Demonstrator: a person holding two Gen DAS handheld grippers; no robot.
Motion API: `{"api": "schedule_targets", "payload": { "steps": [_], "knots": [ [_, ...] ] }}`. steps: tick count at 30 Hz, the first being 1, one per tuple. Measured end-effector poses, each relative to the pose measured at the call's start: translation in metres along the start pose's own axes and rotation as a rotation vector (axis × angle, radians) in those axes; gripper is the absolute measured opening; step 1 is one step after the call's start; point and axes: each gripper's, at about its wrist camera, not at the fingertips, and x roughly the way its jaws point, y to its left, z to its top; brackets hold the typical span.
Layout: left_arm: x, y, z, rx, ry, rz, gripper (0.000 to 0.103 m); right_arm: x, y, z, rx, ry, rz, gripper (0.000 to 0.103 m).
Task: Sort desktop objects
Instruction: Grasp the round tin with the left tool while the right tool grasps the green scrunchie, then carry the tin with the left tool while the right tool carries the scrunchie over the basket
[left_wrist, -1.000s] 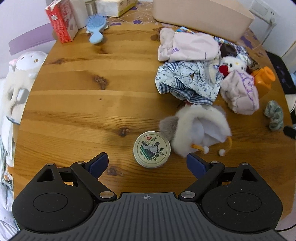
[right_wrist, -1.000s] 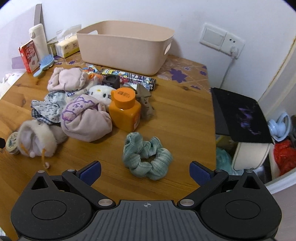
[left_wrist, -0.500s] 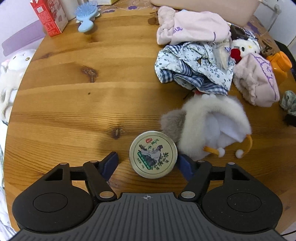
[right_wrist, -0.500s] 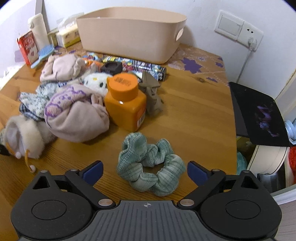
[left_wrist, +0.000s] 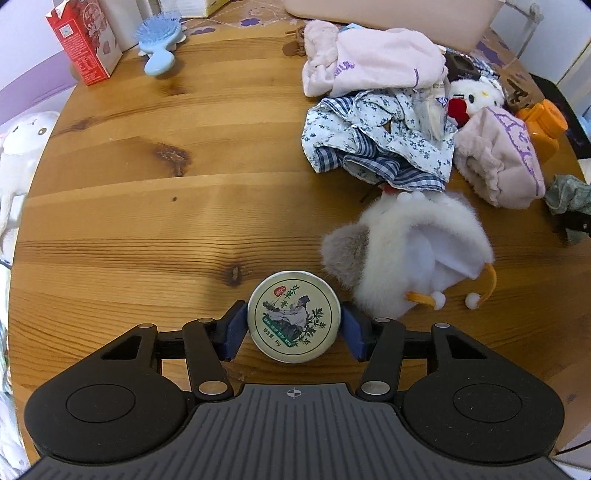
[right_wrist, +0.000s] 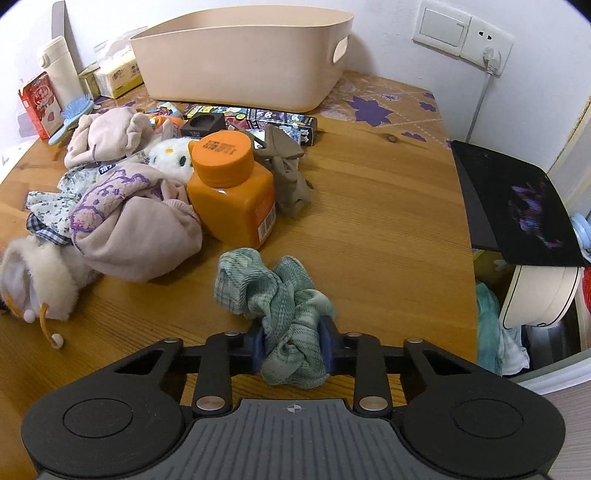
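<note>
On a round wooden table (left_wrist: 155, 206), a cream bin (right_wrist: 240, 55) waits against the wall behind a heap of clothes (right_wrist: 133, 218), an orange bottle (right_wrist: 231, 188) and a furry pouch (left_wrist: 410, 254).

Right gripper (right_wrist: 293, 345): jaws closing, its blue pads squeezing the near fold of a green scrunchie (right_wrist: 275, 299), which lies on the table just in front of the bottle. The bulk of the band bulges out ahead of the pads. Only a fold is pinched, so the soft fabric could slide out on the lift, or the loose loop could snag the bottle on its way to the bin.

Left gripper (left_wrist: 293, 328): jaws closing to about half their span, the pads flanking a round tin (left_wrist: 293, 316) and looking to touch its rim on both sides. The tin lies flat on the table at the near edge, close beside the pouch. The pads meet a smooth, curved metal wall near its widest point; a grip slightly off centre could squirt the tin forward or let it tip as it rises. The pouch's fur sits near the right-hand pad and could be caught in with it, dragging the pouch along.
</note>
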Motion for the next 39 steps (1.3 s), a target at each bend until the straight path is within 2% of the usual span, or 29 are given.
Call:
{"api": "schedule_targets", "payload": {
  "steps": [2,7,10,14,16,25,39],
  "knots": [
    [-0.001,0.004,0.002,-0.004,-0.002,-0.005,0.055,-0.002,0.0,0.0,0.003,-0.003,-0.007,0.02],
    [-0.011,0.012,0.012,-0.059,0.012,-0.017,0.055,-0.012,-0.003,0.0,0.025,-0.027,-0.013,0.019],
    [-0.022,0.013,0.023,-0.055,-0.019,-0.006,0.055,-0.021,-0.006,0.002,0.031,-0.049,-0.015,0.019],
    [-0.031,0.018,0.042,-0.053,-0.068,-0.034,0.055,-0.034,-0.01,0.01,0.037,-0.076,-0.005,0.018],
    [-0.035,0.02,0.054,-0.043,-0.094,-0.019,0.055,-0.041,-0.013,0.015,0.048,-0.099,0.002,0.018],
    [-0.058,0.022,0.102,-0.022,-0.198,-0.011,0.055,-0.064,-0.019,0.049,0.03,-0.188,-0.012,0.018],
    [-0.082,-0.006,0.191,0.078,-0.361,-0.04,0.055,-0.065,-0.019,0.122,-0.026,-0.303,-0.038,0.018]
  ]
}}
